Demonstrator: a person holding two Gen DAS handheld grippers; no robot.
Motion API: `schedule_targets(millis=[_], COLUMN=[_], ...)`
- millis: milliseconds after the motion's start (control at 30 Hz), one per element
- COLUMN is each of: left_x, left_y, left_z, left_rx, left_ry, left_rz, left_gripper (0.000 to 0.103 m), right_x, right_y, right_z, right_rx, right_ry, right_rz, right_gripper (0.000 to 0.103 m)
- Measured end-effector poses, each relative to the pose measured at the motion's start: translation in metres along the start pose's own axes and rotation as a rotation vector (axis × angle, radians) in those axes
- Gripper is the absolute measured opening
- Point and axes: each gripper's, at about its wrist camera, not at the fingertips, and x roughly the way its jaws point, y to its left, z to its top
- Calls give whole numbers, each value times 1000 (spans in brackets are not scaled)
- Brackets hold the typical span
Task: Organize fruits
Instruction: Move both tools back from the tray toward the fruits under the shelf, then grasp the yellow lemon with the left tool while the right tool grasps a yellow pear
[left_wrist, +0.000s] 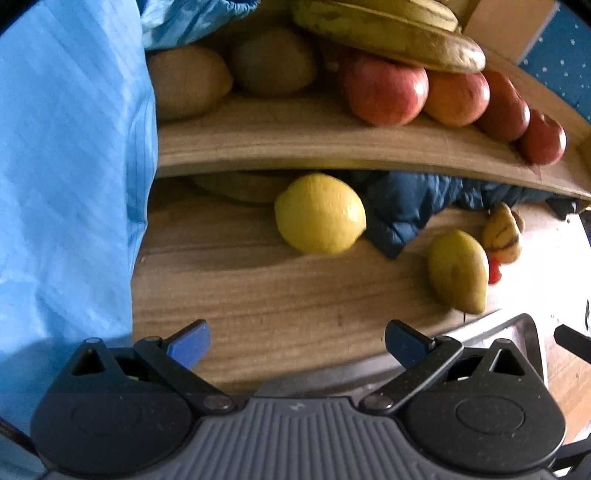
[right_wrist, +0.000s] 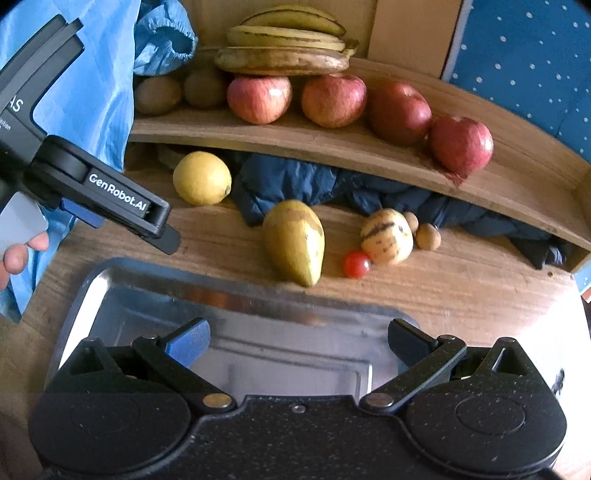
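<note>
Tongs both gape empty, left tongs (left_wrist: 297, 341) facing lemon (left_wrist: 320, 213), right tongs (right_wrist: 298, 341) above tray (right_wrist: 155, 291)

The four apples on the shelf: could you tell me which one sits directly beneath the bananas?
The leftmost apple. The bananas rest on top of it, while the three apples to its right stand clear with nothing on them.

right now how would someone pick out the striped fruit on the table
Start at the metal tray and look past it to the loose fruit below the wooden shelf. The striped fruit sits right of the cherry tomato: cream-yellow with dark streaks.
</note>
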Motion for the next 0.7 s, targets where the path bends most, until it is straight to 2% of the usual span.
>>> schedule_targets(millis=[700], left_x=[24], left_y=[5], left_z=[38], left_rx=[-44], left_ry=[-53], left_rz=[-39], left_gripper=[102], right_x=[41], right_y=[7], right_z=[41], right_rx=[-60], right_ry=[-23], right_rz=[6], right_gripper=[102])
